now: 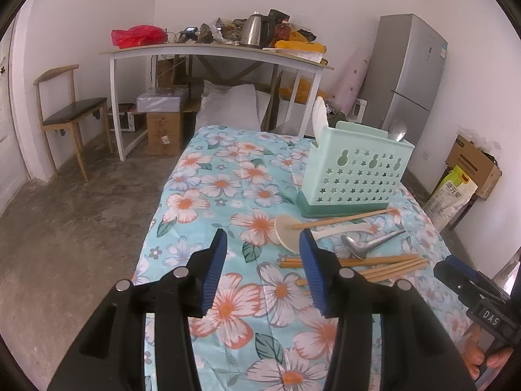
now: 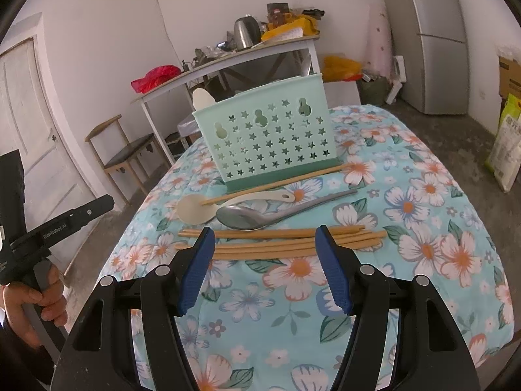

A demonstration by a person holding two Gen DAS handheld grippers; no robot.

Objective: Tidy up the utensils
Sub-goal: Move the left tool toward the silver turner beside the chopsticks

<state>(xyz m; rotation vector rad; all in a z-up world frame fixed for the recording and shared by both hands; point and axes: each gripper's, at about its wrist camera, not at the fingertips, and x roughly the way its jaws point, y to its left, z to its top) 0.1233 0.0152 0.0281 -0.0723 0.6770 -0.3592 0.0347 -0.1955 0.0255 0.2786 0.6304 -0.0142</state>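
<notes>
Both tools stand spread and empty — the right tool (image 2: 263,238) hovers just short of the bundle of wooden chopsticks (image 2: 280,241), the left tool (image 1: 263,244) over the floral tabletop (image 1: 211,195) near the white plastic spoon (image 1: 289,231). Little looks done: the mint utensil caddy (image 2: 270,137) already holds a metal spoon (image 1: 398,130) and a white utensil (image 1: 320,110). Left lying before it are the chopsticks, one stray chopstick (image 2: 280,184), the white spoon and a metal serving spoon (image 2: 247,216).

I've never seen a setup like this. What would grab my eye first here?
Probably the mint-green utensil holder with star-shaped holes, standing on the bright floral tablecloth. Just in front of it lie loose wooden chopsticks, a metal spoon and a cream spoon. Nearest the camera, the right gripper with blue pads hangs open and empty.
</notes>
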